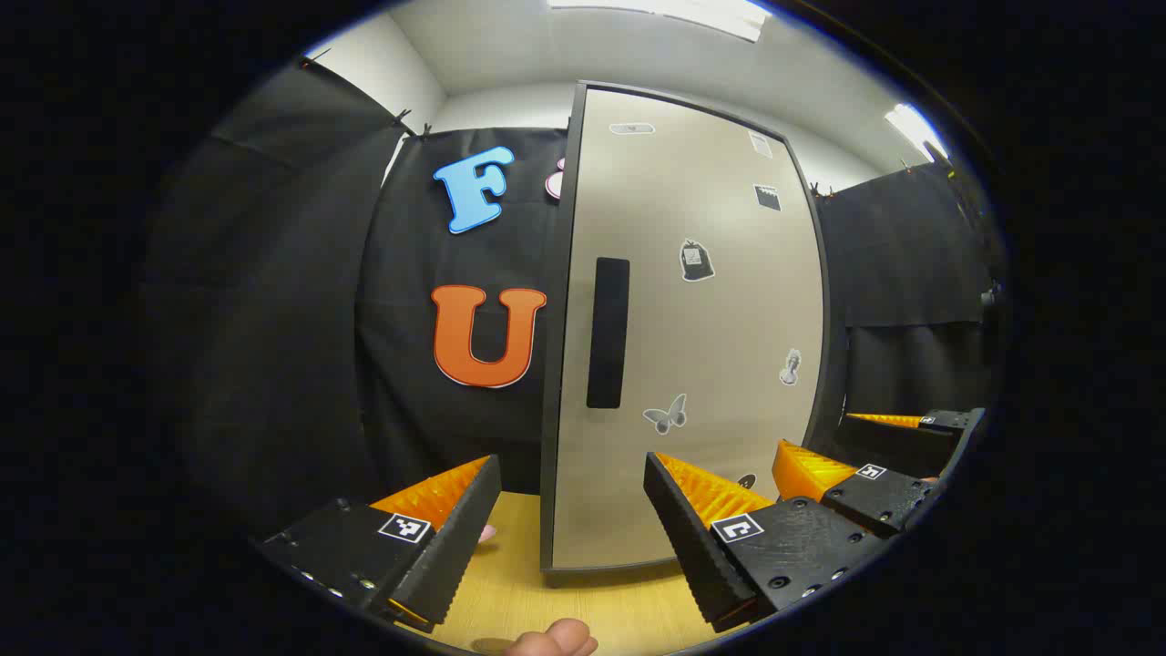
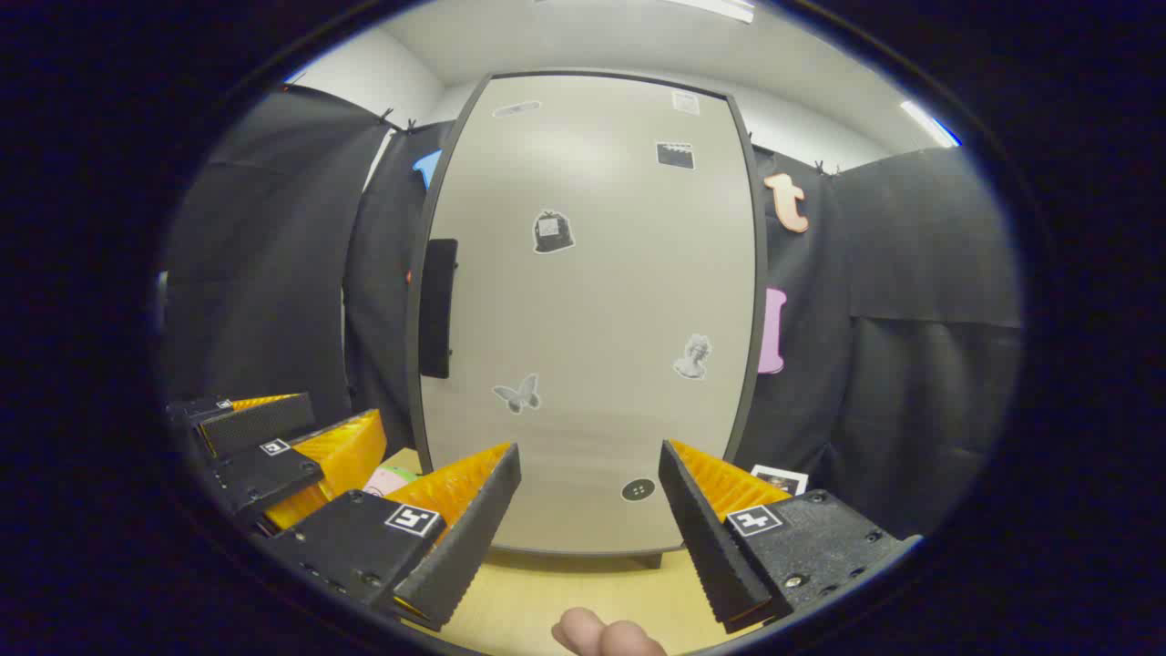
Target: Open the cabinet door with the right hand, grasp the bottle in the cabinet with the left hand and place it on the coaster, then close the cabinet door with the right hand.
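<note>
Two grippers hover side by side in front of the closed cabinet door [image 2: 583, 310], neither touching it. Right gripper [image 2: 588, 538]: fingers spread wide, nothing between them, aimed at the lower part of the door; the dark vertical handle [image 2: 437, 308] sits up and to the left of its left finger, so my guess is the hand must shift that way before it can pull. Left gripper [image 1: 569, 538]: fingers likewise spread and empty, held back over the worktop [image 1: 510, 583], probably waiting, since its turn comes after the door swings. In the left gripper view the handle lies straight ahead above the gap between the fingers, and the right gripper appears just beyond the right finger. Bottle presumably behind the door; position inside unknown. A small pink and green item [image 2: 392, 478] lies on the worktop between the two grippers, possibly the coaster, too hidden to confirm. Door carries stickers: butterfly [image 2: 516, 394], bust [image 2: 692, 355], bag shape [image 2: 552, 231]. No legible writing or brand anywhere; small labels near the top are too blurred.
</note>
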